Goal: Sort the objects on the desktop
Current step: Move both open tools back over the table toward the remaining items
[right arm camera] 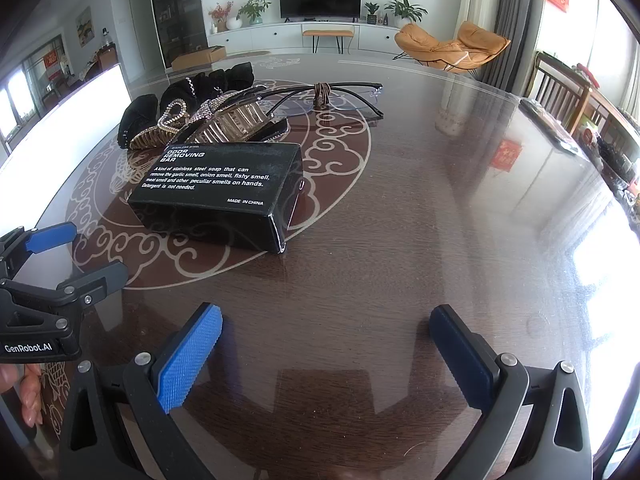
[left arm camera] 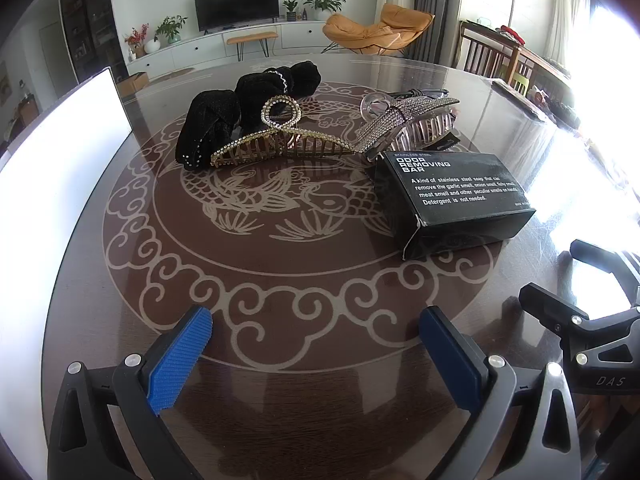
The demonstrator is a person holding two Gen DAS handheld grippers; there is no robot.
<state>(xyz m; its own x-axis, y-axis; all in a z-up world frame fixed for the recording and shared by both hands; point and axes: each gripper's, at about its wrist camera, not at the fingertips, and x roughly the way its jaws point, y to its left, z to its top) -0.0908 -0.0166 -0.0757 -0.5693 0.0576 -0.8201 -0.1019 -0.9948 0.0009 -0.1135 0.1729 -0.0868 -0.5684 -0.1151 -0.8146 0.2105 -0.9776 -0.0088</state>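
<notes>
Both tools hang low over the near edge of the bench (left arm camera: 320, 400), each released and holding nothing: the left gripper (left arm camera: 316, 344) has its blue pads wide apart, and so does the right gripper (right arm camera: 326, 344).

Nothing looks sorted yet. The nearest piece is the black box (right arm camera: 216, 196), at about 11 o'clock from the right gripper and 1 o'clock from the left; it lies flat and rigid, so it seems the easiest first pick, taken across its narrow sides.

Beyond it at 12 o'clock the gold hair claw (left arm camera: 280, 140), rhinestone claw (left arm camera: 408, 120) and black scrunchies (left arm camera: 244, 108) touch in a cluster; lift these singly to avoid snagging. Farthest lie the glasses (right arm camera: 344, 94), best gripped by the frame.
</notes>
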